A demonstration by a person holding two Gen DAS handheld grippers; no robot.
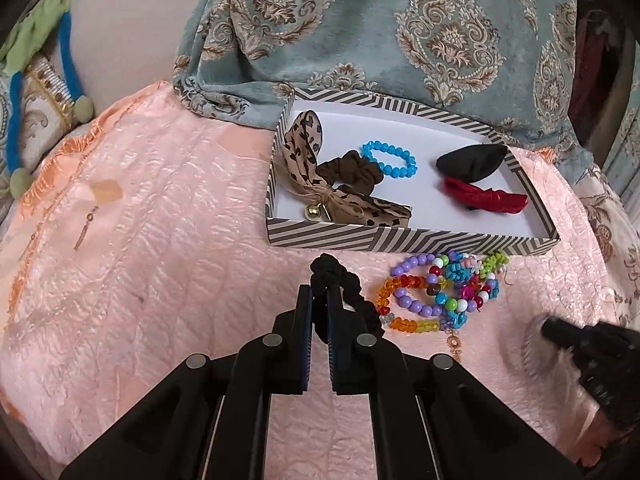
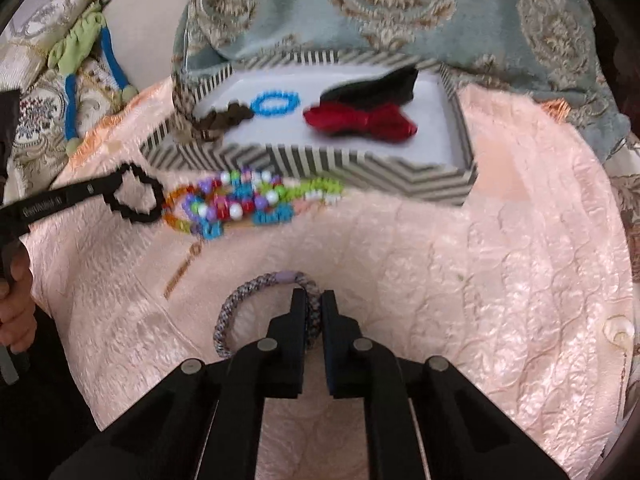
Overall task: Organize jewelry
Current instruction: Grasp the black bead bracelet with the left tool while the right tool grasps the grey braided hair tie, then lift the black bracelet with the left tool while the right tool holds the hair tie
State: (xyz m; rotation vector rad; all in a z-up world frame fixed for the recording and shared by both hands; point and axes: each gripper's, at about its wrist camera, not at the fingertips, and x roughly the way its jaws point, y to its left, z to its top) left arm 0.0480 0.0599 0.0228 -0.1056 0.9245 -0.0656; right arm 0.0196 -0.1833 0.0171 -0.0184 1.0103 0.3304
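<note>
Already both tools are loaded on a pink bedspread point(image 1: 140, 240), with the striped box point(image 1: 400, 244) waiting beyond. At far left lies a lone earring point(image 1: 86, 229), loose on the cloth and easy to overlook. Next, the left hand-held gripper point(image 1: 319, 292) is clamped fully shut on a black scrunchie point(image 1: 352, 286), most of whose loop hangs free to the right of the jaws; that slack could brush the pile of bead bracelets point(image 1: 440, 288) just beside it and drag one out of place on the way to the box. A small gold earring point(image 1: 455, 342) sits at the near edge of that pile, likely to be swept along too.

Inside the box rest a leopard-print bow point(image 1: 312, 176), a brown scrunchie point(image 1: 356, 170), a blue bead bracelet point(image 1: 390, 159), a black bow point(image 1: 470, 160) and a red bow point(image 1: 486, 197); a careless drop could tangle them.

Farther right, the right hand-held gripper point(image 2: 312, 312) is pinched almost shut on one strand of a grey braided hair tie point(image 2: 256, 308), which lies on the bedspread. Only a thin section is caught, so it may well slip free when raised, or the pads may snag the cloth beneath.
</note>
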